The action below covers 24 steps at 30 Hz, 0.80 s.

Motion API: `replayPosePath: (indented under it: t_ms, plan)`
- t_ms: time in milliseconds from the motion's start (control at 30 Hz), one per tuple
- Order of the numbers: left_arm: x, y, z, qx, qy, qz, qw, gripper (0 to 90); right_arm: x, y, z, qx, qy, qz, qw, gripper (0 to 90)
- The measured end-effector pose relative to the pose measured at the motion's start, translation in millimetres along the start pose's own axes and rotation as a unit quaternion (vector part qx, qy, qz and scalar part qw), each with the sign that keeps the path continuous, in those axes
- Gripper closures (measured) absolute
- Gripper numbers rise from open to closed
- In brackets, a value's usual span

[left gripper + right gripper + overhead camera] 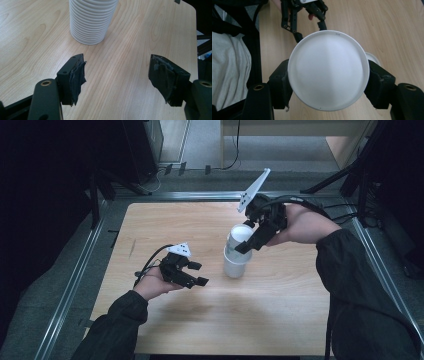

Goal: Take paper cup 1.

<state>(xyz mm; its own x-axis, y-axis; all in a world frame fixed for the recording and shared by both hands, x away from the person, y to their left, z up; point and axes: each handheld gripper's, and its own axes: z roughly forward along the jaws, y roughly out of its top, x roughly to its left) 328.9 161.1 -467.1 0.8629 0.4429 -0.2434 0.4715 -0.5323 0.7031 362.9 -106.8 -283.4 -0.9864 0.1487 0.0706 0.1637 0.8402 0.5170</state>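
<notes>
Standing upright, base up: cup stack (236,254)

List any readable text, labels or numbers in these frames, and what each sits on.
No readable text.
Tiny dark mark on the rim of the top cup, clamped in the right gripper: too small to read.
Cup stack, left gripper and table: no markings.
</notes>
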Motion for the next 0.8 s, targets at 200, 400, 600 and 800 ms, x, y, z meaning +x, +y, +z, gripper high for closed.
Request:
replayPosePath:
  t_ms: [200,400,600,800]
  plan:
    - [-1.5,-0.9,-2.9,-0.002,0.007,0.006,1.0,27.6,10.1,-16.3,12.9,-0.017,0.009,-0.009,0.9998,32.9]
    - [-6.1,-5.8,-7.6,-0.006,-0.002,0.009,0.9999,25.5,16.5,-41.7,31.7,-0.057,0.025,-0.007,0.998,32.9]
    - [-11.8,-11.6,-10.0,-0.007,-0.017,0.009,0.9998,23.8,19.5,-58.5,53.5,-0.086,0.034,0.005,0.9957,33.0]
    - [-16.4,-15.2,-9.0,-0.007,-0.041,0.006,0.9991,17.5,21.9,-71.1,79.3,-0.115,0.051,0.015,0.9919,33.0]
